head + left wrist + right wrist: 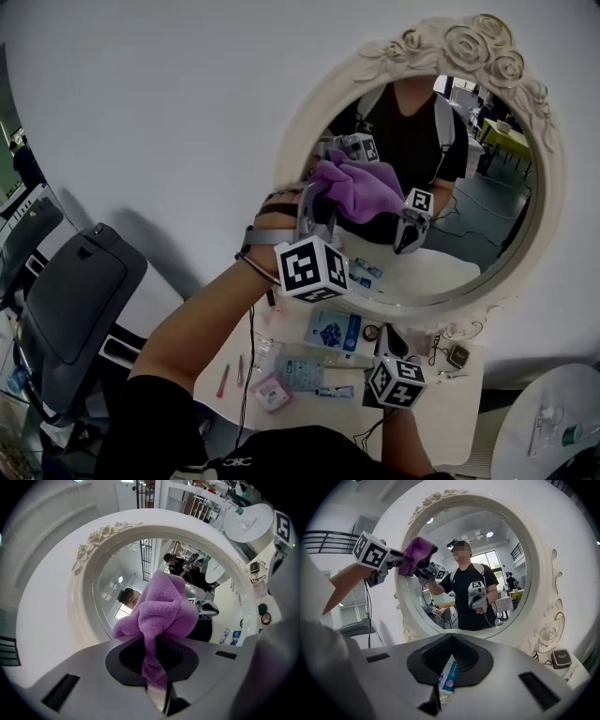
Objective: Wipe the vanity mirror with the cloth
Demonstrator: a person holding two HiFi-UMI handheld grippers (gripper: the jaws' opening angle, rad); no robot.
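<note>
My left gripper [317, 214] is raised, its fingers pinching the bunched purple cloth [161, 611]. The cloth is against the glass of the round mirror [469, 234], close to the frame's left edge. My right gripper [390, 349] hangs low over the white table [450, 412], toward its front right corner, fingers closed on a blue-and-white packet [447, 674].
</note>
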